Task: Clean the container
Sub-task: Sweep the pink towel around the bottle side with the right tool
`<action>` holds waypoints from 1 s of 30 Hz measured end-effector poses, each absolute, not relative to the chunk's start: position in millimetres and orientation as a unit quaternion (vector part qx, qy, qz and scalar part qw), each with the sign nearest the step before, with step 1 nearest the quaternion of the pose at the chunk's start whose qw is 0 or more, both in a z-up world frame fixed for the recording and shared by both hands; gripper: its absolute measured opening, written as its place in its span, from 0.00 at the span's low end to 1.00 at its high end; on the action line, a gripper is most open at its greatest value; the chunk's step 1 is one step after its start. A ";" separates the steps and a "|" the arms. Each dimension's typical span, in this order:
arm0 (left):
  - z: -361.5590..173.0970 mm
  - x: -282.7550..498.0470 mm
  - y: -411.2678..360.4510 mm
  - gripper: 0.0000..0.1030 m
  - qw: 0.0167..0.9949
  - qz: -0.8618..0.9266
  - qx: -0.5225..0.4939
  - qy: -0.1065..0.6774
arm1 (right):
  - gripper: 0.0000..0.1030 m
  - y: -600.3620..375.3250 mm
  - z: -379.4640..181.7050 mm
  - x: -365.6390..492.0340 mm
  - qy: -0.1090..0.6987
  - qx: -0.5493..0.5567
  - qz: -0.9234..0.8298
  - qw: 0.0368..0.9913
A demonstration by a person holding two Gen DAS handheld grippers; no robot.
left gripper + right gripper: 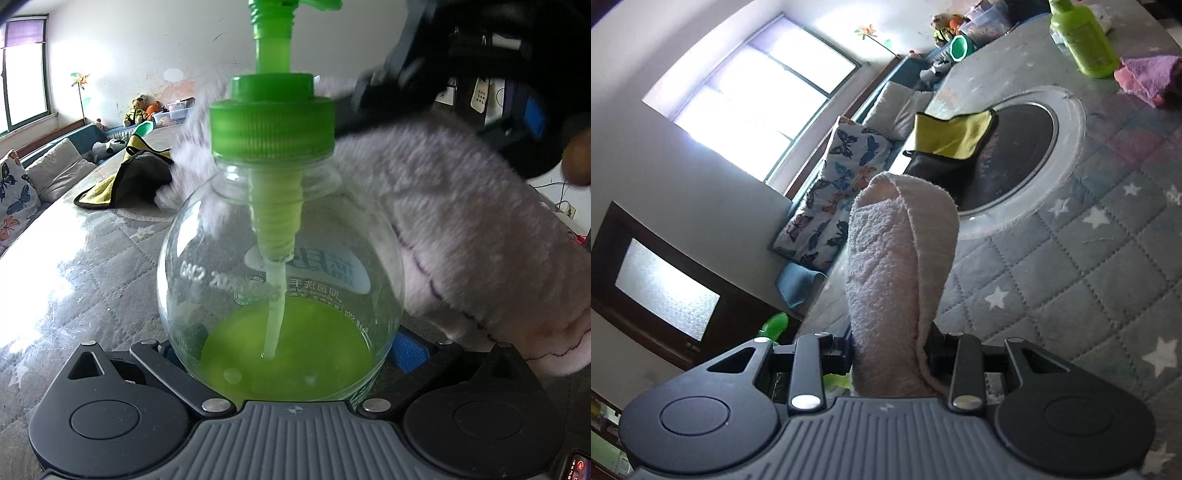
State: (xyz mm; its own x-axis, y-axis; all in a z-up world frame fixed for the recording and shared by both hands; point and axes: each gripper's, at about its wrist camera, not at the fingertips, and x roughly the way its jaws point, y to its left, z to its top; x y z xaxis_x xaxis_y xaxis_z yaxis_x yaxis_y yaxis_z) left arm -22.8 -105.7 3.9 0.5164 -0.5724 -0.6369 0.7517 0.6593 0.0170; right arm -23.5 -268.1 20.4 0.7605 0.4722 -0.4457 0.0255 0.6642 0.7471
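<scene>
Right now my left claw (291, 354) is clamped round the belly of the soap bottle (280, 258), whose clear round body fills the space between the two fingers, directly ahead of that claw. Its long axis runs straight up from the claw: green soap pooled at the bottom, the dip tube rising through it, then the green screw cap (272, 127) and the pump neck above, running out of the top of the left wrist view.

My right claw (890, 354) is closed on a pale pink towel (901, 258), which sticks out forward past the fingers as a folded wad. Seen from the left claw, that towel (461, 229) drapes over the bottle's right shoulder and reaches across behind the cap, touching the glassy wall; the right claw itself sits above and to the right of the cap.

So the wiping hand is the right one, and the bottle lies just under and to the left of its towel. I judge the next stroke should follow the curve downward along that right flank, while the left claw keeps the bottle upright over the quilted desk (110, 258).
</scene>
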 end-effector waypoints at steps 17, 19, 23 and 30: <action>4.1 -23.5 -105.2 1.00 0.858 -0.386 0.147 0.305 | 0.35 -271.6 -18.6 -32.3 0.379 0.350 0.053 0.855; 4.1 -19.8 -105.5 1.00 0.858 -0.386 0.147 0.305 | 0.35 -270.7 -15.4 -34.8 0.383 0.330 0.038 0.862; 4.3 -22.1 -105.0 1.00 0.858 -0.386 0.147 0.305 | 0.36 -270.6 -9.4 -42.2 0.382 0.300 0.006 0.874; 3.1 -21.2 -105.7 1.00 0.858 -0.386 0.148 0.305 | 0.38 -269.7 0.7 -47.9 0.382 0.269 -0.014 0.884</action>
State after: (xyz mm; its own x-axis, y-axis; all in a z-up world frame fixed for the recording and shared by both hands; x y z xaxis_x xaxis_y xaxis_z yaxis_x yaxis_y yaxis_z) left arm -21.2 -105.7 3.1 0.5160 -0.5725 -0.6372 0.7528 0.6580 0.0184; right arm -47.9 -269.7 0.7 0.7082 0.1808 -0.6824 0.2292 0.8554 0.4645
